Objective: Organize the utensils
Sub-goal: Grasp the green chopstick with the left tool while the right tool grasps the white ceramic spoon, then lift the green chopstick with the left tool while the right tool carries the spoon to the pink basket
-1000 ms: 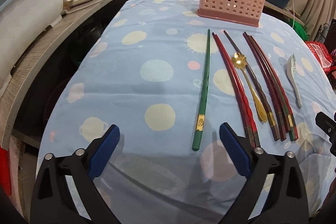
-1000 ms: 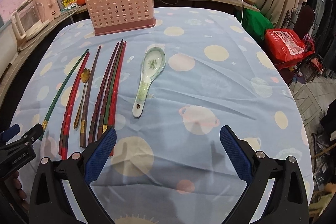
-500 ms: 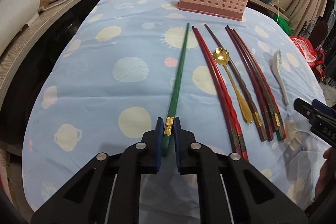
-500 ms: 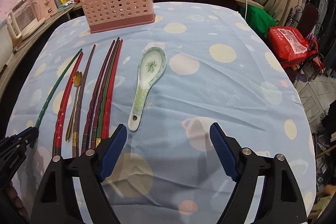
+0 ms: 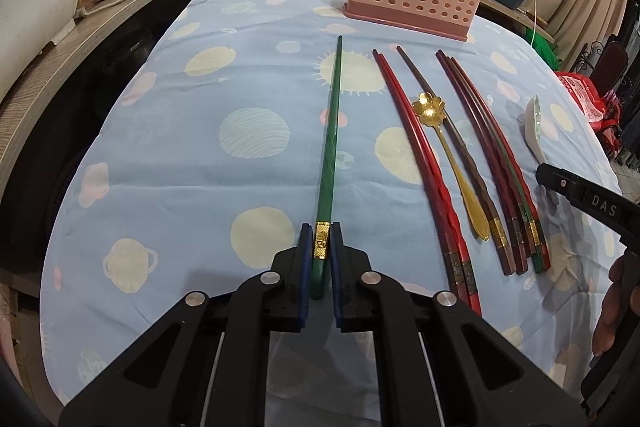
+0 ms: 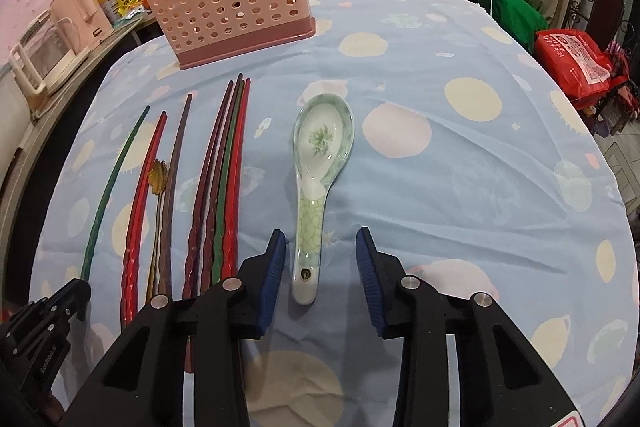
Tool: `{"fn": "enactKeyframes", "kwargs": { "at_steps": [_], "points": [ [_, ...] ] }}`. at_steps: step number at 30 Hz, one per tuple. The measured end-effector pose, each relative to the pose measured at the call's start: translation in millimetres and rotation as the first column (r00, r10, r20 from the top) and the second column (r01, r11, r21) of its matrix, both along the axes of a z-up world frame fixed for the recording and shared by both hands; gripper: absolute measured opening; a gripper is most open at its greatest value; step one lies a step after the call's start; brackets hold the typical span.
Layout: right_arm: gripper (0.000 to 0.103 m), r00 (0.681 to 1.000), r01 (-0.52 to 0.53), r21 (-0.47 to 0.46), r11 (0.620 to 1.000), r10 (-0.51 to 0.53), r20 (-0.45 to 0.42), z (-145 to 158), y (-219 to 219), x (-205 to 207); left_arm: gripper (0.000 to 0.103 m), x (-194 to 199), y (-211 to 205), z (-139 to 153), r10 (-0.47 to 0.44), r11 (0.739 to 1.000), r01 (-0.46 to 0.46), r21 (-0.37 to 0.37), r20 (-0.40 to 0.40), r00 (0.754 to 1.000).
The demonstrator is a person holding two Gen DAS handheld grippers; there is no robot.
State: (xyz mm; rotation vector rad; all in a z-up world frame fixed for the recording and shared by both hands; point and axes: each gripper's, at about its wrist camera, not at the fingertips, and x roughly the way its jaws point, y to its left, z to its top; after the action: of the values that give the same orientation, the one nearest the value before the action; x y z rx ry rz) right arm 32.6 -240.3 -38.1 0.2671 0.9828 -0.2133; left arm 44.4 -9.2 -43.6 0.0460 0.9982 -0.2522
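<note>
Since the earlier frame both claws have narrowed: the left claw (image 5: 321, 247) is now clenched on the green chopstick (image 5: 332, 131) at its gold band, while the right claw (image 6: 321, 259) is closing around the ceramic spoon (image 6: 320, 163) handle, pads not yet touching. Centre the handle before clamping, then lift level. At the surface's (image 6: 460, 187) far end, the pink perforated holder (image 6: 228, 7) shows no utensils.

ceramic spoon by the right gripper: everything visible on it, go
The ceramic spoon is a glossy white soup spoon with a pale green rim, a green floral motif in the bowl, a crackle-patterned green handle and a small dark mark near the handle end. It lies flat, bowl up, on the tablecloth, right of the chopsticks, bowl towards the pink basket. Its handle end sits between the right gripper jaws, which are closing; the pads are not touching it yet.
</note>
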Motion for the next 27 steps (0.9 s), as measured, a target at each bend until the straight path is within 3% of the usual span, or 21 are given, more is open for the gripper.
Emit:
{"fn": "enactKeyframes", "kwargs": {
  "at_steps": [5, 17, 27],
  "points": [
    [0.012, 1.0, 0.0, 0.024, 1.0, 0.0, 0.01, -1, -4, 2, 0.008, 0, -1, 0, -0.002, 1.0, 0.001, 0.005, 0.006, 1.0],
    [0.011, 0.999, -0.014, 0.004, 1.0, 0.014, 0.034, 11, -3, -16, 0.008, -5, 2, 6, -0.003, 1.0, 0.003, -0.01, -0.001, 1.0],
    [0.009, 0.996, -0.015, 0.005, 1.0, 0.014, 0.09, 38, -2, -45, 0.007, -24, 7, 31, -0.003, 0.999, 0.005, -0.037, 0.056, 0.998]
  ]
}}
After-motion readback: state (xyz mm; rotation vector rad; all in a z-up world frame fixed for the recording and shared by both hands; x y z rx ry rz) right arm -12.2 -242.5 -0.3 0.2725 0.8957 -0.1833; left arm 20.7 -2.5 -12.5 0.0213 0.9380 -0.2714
